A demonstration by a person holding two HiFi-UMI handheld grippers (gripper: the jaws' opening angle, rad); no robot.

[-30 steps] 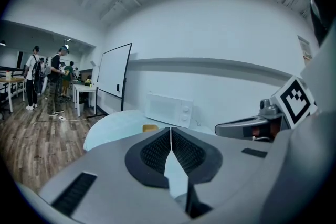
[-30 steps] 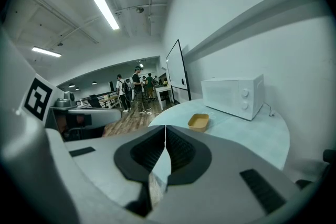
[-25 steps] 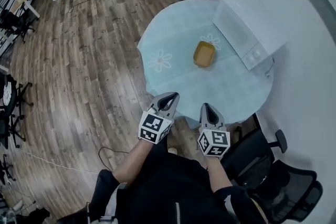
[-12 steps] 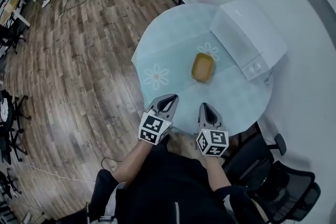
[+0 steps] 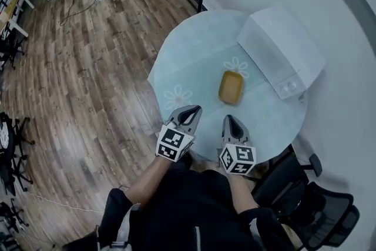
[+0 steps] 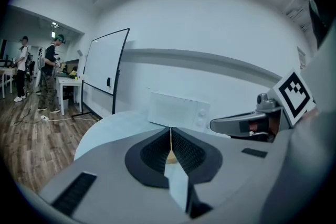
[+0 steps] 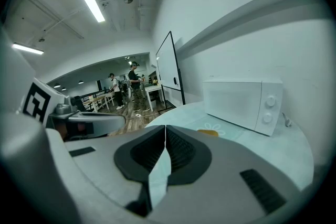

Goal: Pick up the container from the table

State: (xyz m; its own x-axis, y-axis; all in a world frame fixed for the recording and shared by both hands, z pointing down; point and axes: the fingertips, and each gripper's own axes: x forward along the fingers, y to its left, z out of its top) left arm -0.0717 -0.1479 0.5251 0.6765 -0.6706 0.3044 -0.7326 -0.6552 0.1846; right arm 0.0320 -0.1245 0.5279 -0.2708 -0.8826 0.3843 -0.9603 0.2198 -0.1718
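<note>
Yellow container (image 5: 231, 87) sits mid table (image 5: 194, 50), near white microwave (image 5: 282, 53), well apart from grippers. Left gripper (image 5: 191, 110), right gripper (image 5: 229, 120) hang at near table edge, jaws pressed together, nothing held. Best way: open jaws wide first, reach forward, grab rim softly.
</note>
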